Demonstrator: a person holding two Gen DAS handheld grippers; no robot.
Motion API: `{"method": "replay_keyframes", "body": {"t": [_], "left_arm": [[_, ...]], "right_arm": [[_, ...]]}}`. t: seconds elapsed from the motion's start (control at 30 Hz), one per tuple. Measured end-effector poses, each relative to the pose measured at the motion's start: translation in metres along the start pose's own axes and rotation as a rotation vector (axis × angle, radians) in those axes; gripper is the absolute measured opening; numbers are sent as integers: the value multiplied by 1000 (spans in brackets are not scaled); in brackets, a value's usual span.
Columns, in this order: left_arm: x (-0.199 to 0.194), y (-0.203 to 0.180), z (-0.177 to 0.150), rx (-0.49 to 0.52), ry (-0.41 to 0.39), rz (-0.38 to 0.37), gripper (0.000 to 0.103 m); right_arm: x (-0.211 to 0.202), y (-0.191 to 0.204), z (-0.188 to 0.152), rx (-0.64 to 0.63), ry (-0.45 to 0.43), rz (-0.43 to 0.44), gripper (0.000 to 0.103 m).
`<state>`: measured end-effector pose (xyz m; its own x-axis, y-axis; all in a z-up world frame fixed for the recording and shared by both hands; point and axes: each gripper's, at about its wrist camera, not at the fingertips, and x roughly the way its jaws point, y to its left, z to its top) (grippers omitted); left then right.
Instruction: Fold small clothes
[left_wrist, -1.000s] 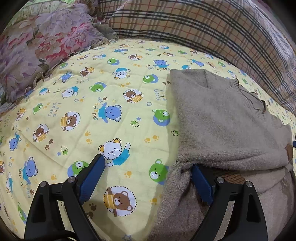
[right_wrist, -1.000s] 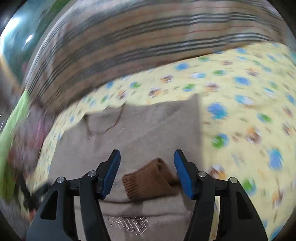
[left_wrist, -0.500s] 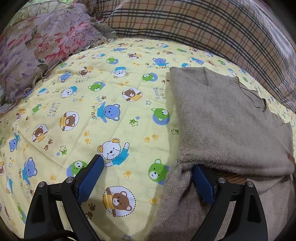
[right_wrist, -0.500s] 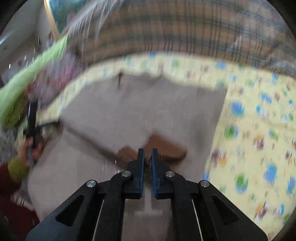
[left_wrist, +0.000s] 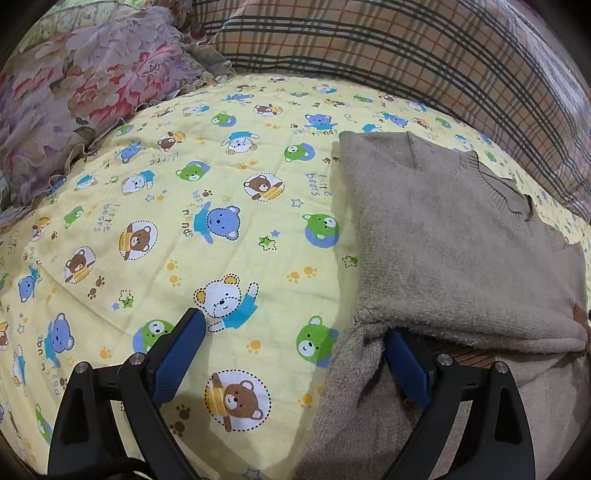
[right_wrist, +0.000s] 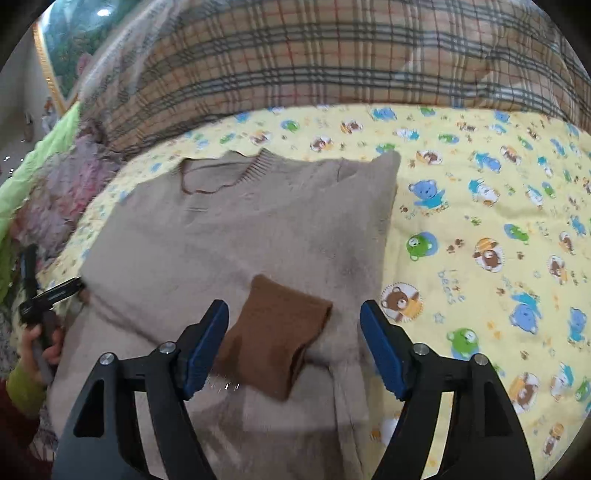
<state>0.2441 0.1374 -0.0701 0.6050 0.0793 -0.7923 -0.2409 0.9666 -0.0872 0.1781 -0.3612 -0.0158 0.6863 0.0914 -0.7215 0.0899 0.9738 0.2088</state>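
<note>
Left wrist view: the left gripper is spread wide over the bear-print quilt, one pad apparently tucked under the beige sweater's fold. Right wrist view: the right gripper is held wide around the brown cuff lying on the sweater.

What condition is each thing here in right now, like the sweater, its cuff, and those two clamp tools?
Beige sweater: lying flat on the bear-print quilt, both sleeves folded in over the body.
Brown cuff: resting on top of the sweater, gripped by nothing.
Right gripper: jaws open, either side of the cuff.
Left gripper: jaws open, one finger tucked under the sweater's folded edge.
</note>
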Motion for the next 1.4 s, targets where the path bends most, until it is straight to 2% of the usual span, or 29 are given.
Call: {"method": "replay_keyframes", "body": {"t": [0.03, 0.13, 0.17, 0.2, 0.23, 0.27, 0.4, 0.43, 0.47, 0.63, 0.73, 0.77, 0.8, 0.83, 0.97, 1.07, 1.17, 1.4], "left_arm": [[0, 0, 0, 0, 0, 0, 95], [0, 0, 0, 0, 0, 2, 95], [0, 0, 0, 1, 0, 2, 95], [0, -1, 0, 1, -1, 4, 95], [0, -1, -1, 1, -3, 6, 95], [0, 0, 0, 1, -4, 6, 95], [-1, 1, 0, -5, -9, 6, 95], [-2, 1, 0, -4, -10, 8, 95], [-2, 1, 0, -4, -10, 12, 95], [-2, 6, 0, -31, -10, -4, 95], [-2, 8, 0, -46, -11, -11, 95], [-1, 8, 1, -52, -11, -15, 95], [-2, 9, 1, -58, -11, -20, 95], [-2, 11, 1, -64, -12, -28, 95], [-3, 12, 2, -68, 0, -44, 96], [-8, 7, 2, -36, 31, -20, 95], [-25, 6, -9, -10, 28, -8, 95], [-75, 10, -49, 31, 44, -81, 95]], "right_arm": [[5, 1, -1, -5, 16, -4, 71], [23, 7, -6, -22, 76, -63, 55], [24, 9, -6, -25, 74, -76, 40], [23, 9, -5, -14, 71, -75, 16], [19, 7, -3, 10, 64, -50, 6], [12, 7, 1, 38, 33, -22, 7], [-40, 13, 26, 79, -217, 33, 7], [-43, 13, 29, 74, -246, 20, 7], [-40, 14, 30, 59, -248, -5, 7], [8, 11, 16, 34, -106, -55, 7], [20, 6, 4, 71, -66, -84, 8], [21, 4, -1, 77, -54, -118, 14], [23, 4, -2, 77, -37, -150, 23], [24, 2, -4, 79, -21, -179, 26], [-3, 2, -10, 105, -64, -181, 27], [-25, 9, -15, 122, -104, -151, 35], [-45, 20, -26, 125, -128, -125, 42], [-72, 43, -60, 152, -129, -45, 45]]}}
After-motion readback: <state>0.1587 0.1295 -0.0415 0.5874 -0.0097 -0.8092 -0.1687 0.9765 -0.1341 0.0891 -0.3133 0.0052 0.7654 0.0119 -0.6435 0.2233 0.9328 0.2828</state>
